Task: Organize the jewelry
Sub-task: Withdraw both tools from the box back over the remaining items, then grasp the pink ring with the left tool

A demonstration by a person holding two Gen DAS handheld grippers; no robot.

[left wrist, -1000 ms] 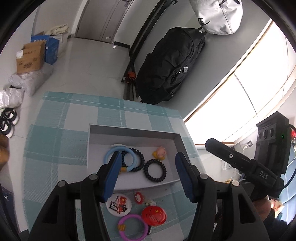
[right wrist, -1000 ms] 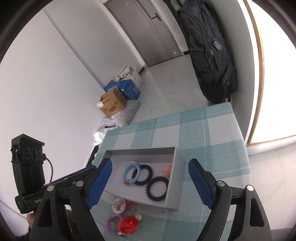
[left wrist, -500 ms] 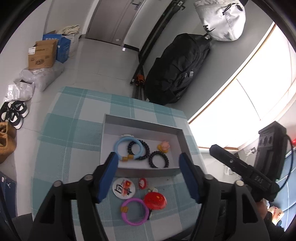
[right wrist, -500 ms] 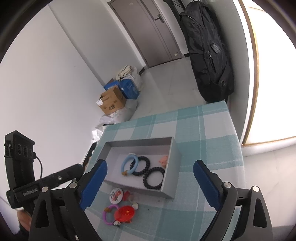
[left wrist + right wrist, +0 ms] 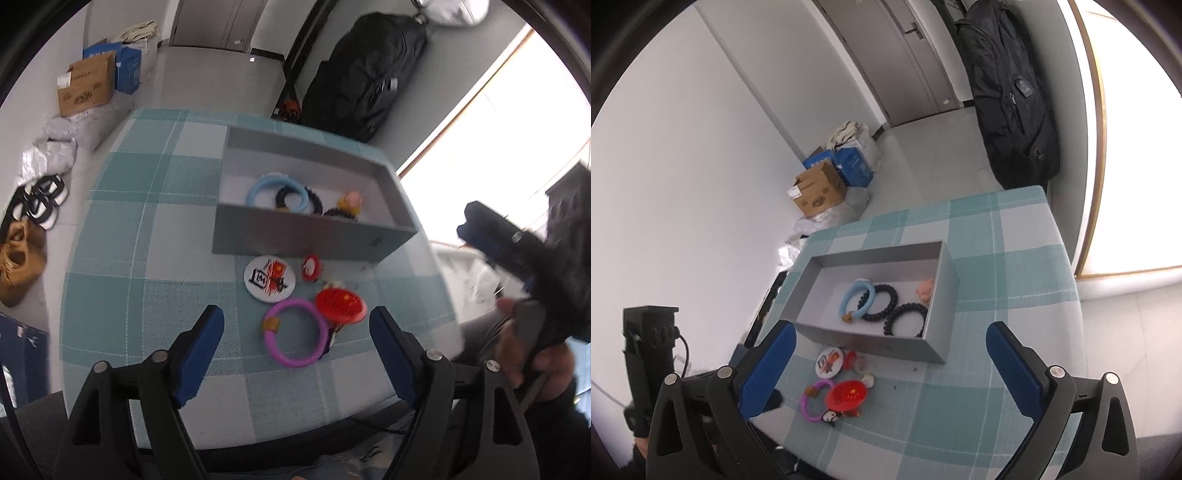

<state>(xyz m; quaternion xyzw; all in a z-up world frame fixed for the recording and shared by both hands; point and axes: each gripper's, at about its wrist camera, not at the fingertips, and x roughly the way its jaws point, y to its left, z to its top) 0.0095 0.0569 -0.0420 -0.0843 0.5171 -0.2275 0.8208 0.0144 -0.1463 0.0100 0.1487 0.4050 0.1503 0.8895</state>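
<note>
The left hand-held gripper (image 5: 295, 334), jaws just widening and empty, hovers over the purple ring (image 5: 295, 333) near the grey box (image 5: 295, 236).

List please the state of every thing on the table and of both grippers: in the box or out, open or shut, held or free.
grey box: open, no lid.
blue ring: in box.
two black coil bands: in box.
pink figure: in box.
purple ring: out, free.
red badge: out, free.
white badge: out, free.
left gripper: open, jaws just widened, empty.
right gripper: open, jaws just widened, empty.
</note>
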